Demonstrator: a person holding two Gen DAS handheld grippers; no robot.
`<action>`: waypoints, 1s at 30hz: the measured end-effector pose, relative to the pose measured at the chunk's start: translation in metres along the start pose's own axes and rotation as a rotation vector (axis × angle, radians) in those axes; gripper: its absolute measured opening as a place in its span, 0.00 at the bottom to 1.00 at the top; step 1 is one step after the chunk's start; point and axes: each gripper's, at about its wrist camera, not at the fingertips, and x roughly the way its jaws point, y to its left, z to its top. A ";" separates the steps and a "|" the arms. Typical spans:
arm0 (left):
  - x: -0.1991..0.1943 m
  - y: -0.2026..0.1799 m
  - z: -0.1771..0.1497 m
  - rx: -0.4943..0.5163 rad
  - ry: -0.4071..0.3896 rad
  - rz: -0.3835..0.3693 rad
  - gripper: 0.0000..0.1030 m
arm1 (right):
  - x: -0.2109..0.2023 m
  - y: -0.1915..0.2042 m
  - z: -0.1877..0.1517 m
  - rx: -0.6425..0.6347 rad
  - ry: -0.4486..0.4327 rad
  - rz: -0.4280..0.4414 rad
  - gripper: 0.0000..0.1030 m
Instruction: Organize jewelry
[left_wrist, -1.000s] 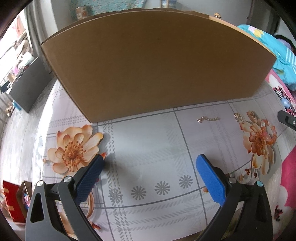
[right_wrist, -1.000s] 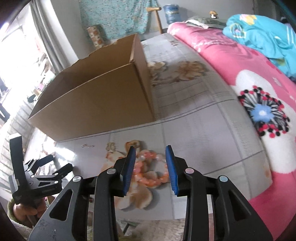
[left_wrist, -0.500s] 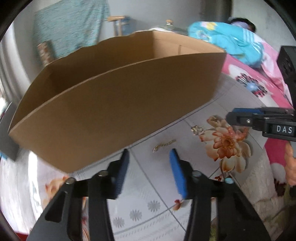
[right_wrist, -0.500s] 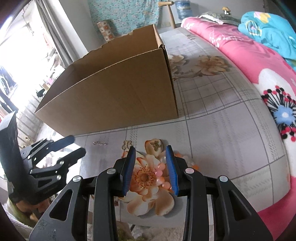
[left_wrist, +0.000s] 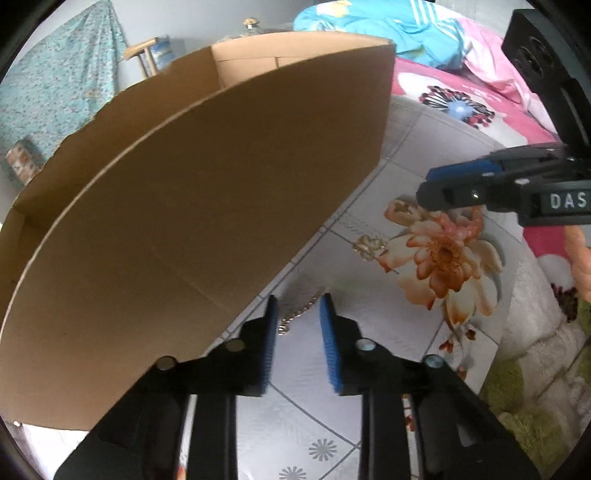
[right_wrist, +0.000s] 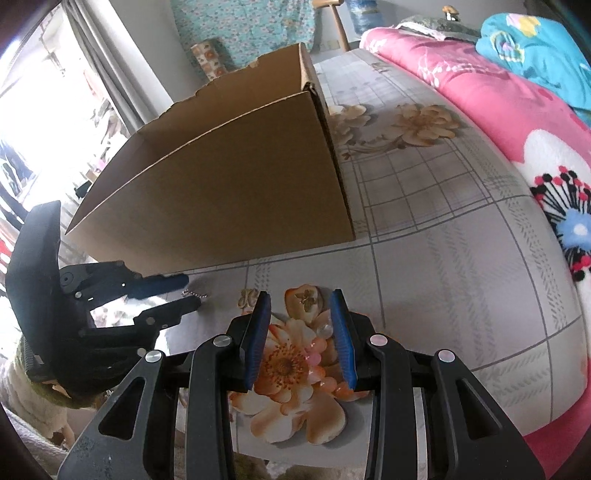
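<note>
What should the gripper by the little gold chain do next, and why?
Probably finish closing on it. The left hand-held gripper has its jaws closing with the small chain lying between them on the flowered tablecloth, not yet pinched as far as I can tell. Once pinched, it could be lifted toward the open cardboard box right beside it.

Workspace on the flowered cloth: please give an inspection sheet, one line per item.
Surface: flowered cloth.
Job's things: thin chain lies between the closing left gripper's jaws; bead bracelet lies between the right gripper's jaws; cardboard box stands open behind them.
Clutter: nothing seen.
Grippers: neither visibly presses its item.
Cables: nothing seen.
Surroundings: pink blanket, turquoise bedding.
</note>
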 end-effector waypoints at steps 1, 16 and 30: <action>0.000 -0.001 0.000 0.003 0.002 -0.010 0.11 | 0.000 -0.001 0.000 0.003 -0.001 0.000 0.32; -0.041 0.015 -0.018 -0.204 -0.109 -0.091 0.00 | -0.009 -0.001 -0.005 0.006 -0.009 -0.005 0.32; -0.051 0.030 -0.023 -0.473 -0.207 -0.144 0.00 | 0.002 0.039 -0.011 -0.186 0.017 0.016 0.32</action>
